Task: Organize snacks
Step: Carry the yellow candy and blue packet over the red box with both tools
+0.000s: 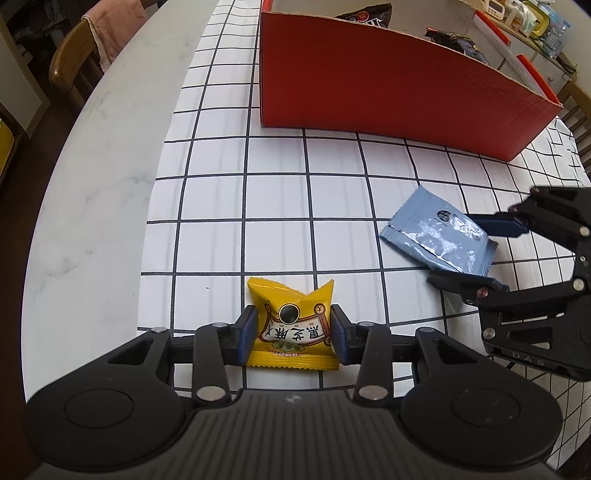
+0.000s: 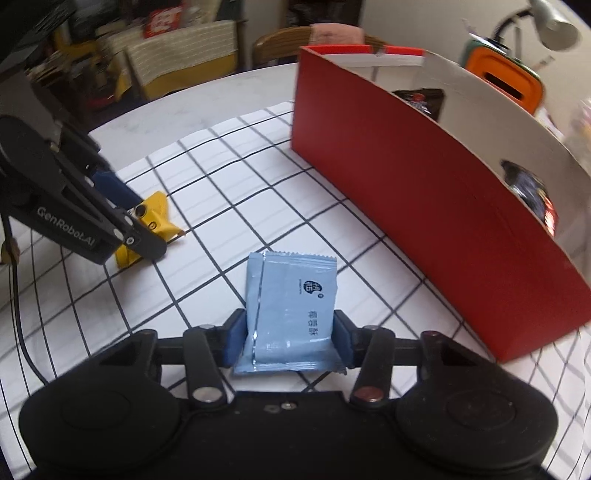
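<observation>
The yellow snack (image 1: 291, 328) sat between the left gripper's (image 1: 292, 334) blue fingers (image 1: 246, 334), which were clamped on its sides, its crimped near edge lying on the gridded cloth (image 1: 214, 243) just short of the gripper body. In the right wrist view the same yellow snack (image 2: 155, 225) showed only as a corner under the left gripper (image 2: 136, 218), well to the left of the right fingers. The blue packet (image 2: 291, 314) stood between the right gripper's (image 2: 290, 338) fingers (image 2: 232, 338), pinched at both edges, its far end reaching forward beyond the fingertips. From the left wrist the blue packet (image 1: 437, 236) lay to the right of and beyond the left fingers, held in the right gripper (image 1: 480, 254), tilted on the cloth. Ahead of both pairs of fingers stood the red box (image 1: 388, 96), open at the top, with dark snack bags (image 1: 365, 14) showing over its rim. The cloth covered part of a white table (image 1: 92, 192), bare to the left of the left fingers. A wooden chair (image 1: 74, 59) with a pink cloth over its back stood beyond the table's edge, and a lamp (image 2: 550, 22) rose behind the box (image 2: 424, 192) in the right wrist view.
</observation>
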Tool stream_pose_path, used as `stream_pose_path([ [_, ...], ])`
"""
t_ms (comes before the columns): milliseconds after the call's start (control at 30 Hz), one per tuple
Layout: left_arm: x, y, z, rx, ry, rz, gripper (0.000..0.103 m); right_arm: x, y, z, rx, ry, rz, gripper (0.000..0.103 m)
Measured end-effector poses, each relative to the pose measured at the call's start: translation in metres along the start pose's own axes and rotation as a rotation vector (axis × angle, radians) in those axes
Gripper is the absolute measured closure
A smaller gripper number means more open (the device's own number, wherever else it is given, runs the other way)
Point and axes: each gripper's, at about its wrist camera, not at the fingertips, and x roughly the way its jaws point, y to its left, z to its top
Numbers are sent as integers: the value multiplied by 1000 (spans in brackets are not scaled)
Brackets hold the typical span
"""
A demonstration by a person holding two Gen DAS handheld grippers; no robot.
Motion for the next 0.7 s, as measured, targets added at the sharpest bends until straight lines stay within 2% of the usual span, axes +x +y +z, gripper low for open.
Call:
stream_pose_path([
  [300,-7,0,-1,12,0,-9,67,-23,8,-15,265,-56,-110,56],
  [700,-29,2,1,42,-35,-38,69,-65,16,-20,423,-124,-184,56],
])
